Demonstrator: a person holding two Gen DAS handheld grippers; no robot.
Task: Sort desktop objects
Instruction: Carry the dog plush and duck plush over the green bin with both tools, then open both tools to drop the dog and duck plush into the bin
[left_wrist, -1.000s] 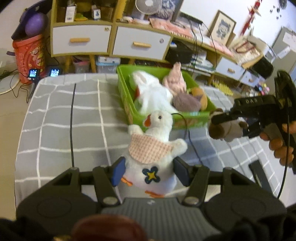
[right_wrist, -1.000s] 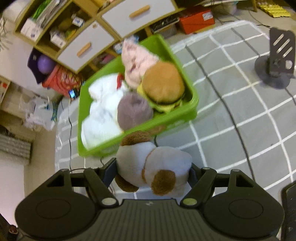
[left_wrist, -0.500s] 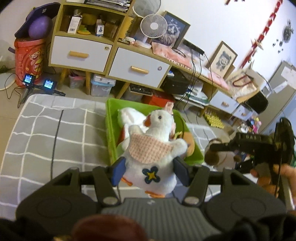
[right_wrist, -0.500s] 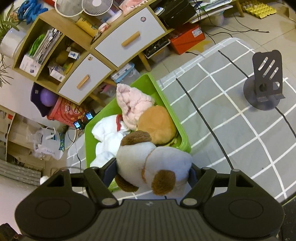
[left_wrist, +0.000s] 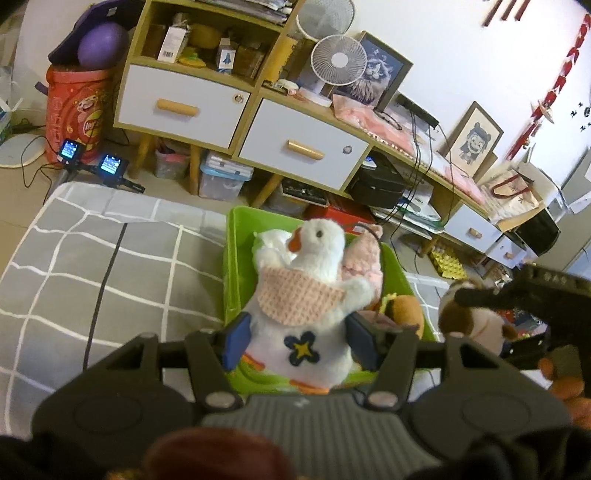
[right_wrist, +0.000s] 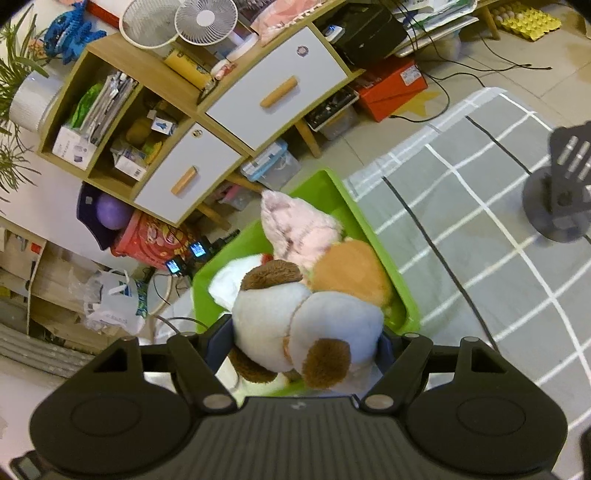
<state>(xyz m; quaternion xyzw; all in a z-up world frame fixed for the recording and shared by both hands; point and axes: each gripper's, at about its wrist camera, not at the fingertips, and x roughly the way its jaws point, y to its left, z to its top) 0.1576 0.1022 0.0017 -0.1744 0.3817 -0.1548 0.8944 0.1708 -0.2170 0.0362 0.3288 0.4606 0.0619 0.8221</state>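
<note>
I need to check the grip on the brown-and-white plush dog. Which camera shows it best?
The right wrist view: the plush dog fills the centre, squeezed between the right tool's fingers over the green bin. The left wrist view catches only part of the dog at its right edge, half hidden by the right tool.

My left wrist camera sits just behind its tool (left_wrist: 299, 338), looking down and forward over the green plastic bin (left_wrist: 232, 266) toward the wooden drawer cabinet (left_wrist: 236, 110). My right wrist camera looks steeply down past its tool (right_wrist: 295, 347) from higher. Both views share the bin (right_wrist: 369, 229), the cabinet (right_wrist: 258, 99) and the grey checked tabletop (left_wrist: 92, 251).
</note>
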